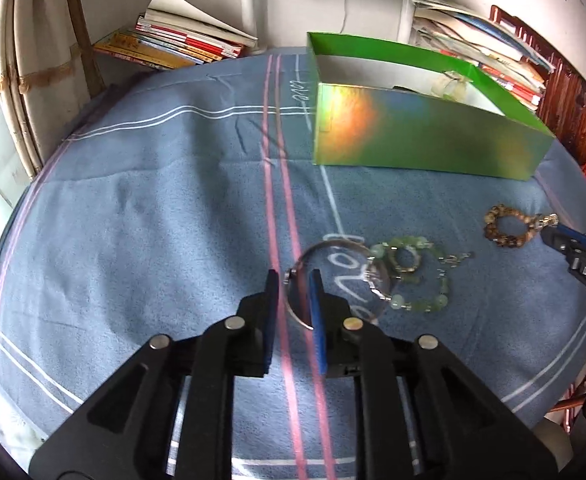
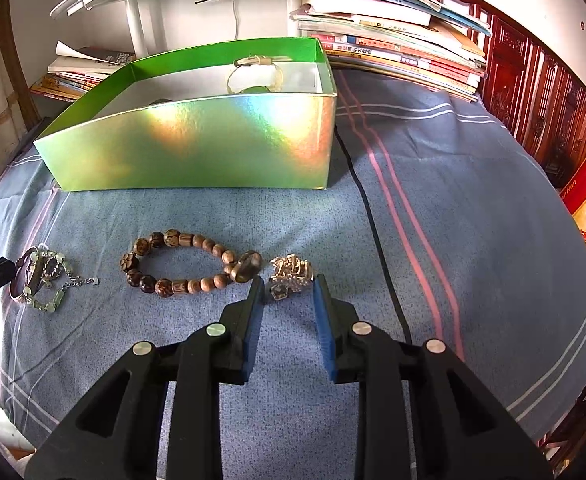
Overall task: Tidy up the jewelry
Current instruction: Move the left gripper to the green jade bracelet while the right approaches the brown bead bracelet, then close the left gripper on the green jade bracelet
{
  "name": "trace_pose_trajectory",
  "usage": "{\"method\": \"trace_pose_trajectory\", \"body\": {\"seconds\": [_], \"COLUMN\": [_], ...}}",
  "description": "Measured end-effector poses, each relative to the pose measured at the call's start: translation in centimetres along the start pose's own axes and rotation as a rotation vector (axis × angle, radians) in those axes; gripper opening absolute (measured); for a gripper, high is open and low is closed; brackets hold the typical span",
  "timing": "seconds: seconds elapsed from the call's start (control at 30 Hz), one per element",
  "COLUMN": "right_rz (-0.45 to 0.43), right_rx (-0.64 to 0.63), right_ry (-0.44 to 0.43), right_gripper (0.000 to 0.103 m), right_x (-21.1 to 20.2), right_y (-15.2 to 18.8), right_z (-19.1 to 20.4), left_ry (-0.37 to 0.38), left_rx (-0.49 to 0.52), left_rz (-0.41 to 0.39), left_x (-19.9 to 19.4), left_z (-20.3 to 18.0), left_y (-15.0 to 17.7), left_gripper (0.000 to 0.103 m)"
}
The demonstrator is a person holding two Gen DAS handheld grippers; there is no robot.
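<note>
A shiny green box [image 1: 421, 136] stands open on the blue cloth; it also shows in the right wrist view [image 2: 197, 148], with a thin bangle [image 2: 255, 76] inside. My left gripper [image 1: 295, 280] is open, its fingers astride the rim of a silver bangle [image 1: 333, 246] lying on the cloth. A green bead bracelet [image 1: 417, 276] touches that bangle. My right gripper [image 2: 287, 286] is open just short of a small silver metal ornament [image 2: 291, 276]. A brown wooden bead bracelet [image 2: 181, 264] lies left of it, and also shows in the left wrist view [image 1: 507, 226].
Stacks of books [image 2: 397, 44] lie behind the box at the right, more books [image 1: 173, 44] at the left. A white lamp post [image 2: 139, 24] stands at the back. Carved wooden furniture [image 2: 533, 92] lines the right side. The cloth [image 2: 473, 200] right of the box is bare.
</note>
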State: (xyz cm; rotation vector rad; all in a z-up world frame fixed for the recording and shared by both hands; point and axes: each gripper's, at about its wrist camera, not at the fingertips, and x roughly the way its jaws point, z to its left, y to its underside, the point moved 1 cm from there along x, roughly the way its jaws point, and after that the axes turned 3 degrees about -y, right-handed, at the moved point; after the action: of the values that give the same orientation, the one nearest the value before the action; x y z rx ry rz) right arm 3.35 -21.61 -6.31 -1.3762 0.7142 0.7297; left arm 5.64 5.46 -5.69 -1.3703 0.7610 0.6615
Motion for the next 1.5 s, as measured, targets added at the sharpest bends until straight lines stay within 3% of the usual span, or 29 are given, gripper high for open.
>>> {"method": "trace_pose_trajectory", "body": {"seconds": [0.13, 0.63, 0.8, 0.97, 1.1, 1.2, 1.5], "right_rz": [-0.002, -0.031, -0.028, -0.029, -0.03, -0.033, -0.034], "right_rx": [0.006, 0.0, 0.007, 0.004, 0.002, 0.0, -0.01], "right_ry": [0.0, -0.006, -0.009, -0.013, -0.009, -0.001, 0.01], "right_gripper": [0.027, 0.027, 0.027, 0.027, 0.027, 0.027, 0.027], "right_x": [-0.2, -1.2, -1.2, -1.3, -1.3, -1.2, -1.0], "right_y": [0.0, -0.1, -0.2, -0.2, -0.2, -0.2, -0.1], "right_z": [-0.2, 0.2, 0.1, 0.2, 0.2, 0.2, 0.4], "left_ry": [0.083, 0.158, 0.195, 0.224, 0.229, 0.236, 0.255], "left_rx": [0.045, 0.01, 0.072, 0.139, 0.102, 0.073, -0.039], "left_rz": [-0.012, 0.038, -0.02, 0.037, 0.113, 0.108, 0.101], "left_x": [-0.6, 1.2, -1.7, -2.0, -0.1, 0.6, 2.3], "left_z": [-1.7, -3.1, -4.2, -5.6, -5.4, -5.2, -4.8], "left_y": [0.1, -0.9, -0.6, 0.8, 1.4, 1.0, -1.5], "left_gripper": [0.021, 0.024, 0.03, 0.032, 0.034, 0.045, 0.047]}}
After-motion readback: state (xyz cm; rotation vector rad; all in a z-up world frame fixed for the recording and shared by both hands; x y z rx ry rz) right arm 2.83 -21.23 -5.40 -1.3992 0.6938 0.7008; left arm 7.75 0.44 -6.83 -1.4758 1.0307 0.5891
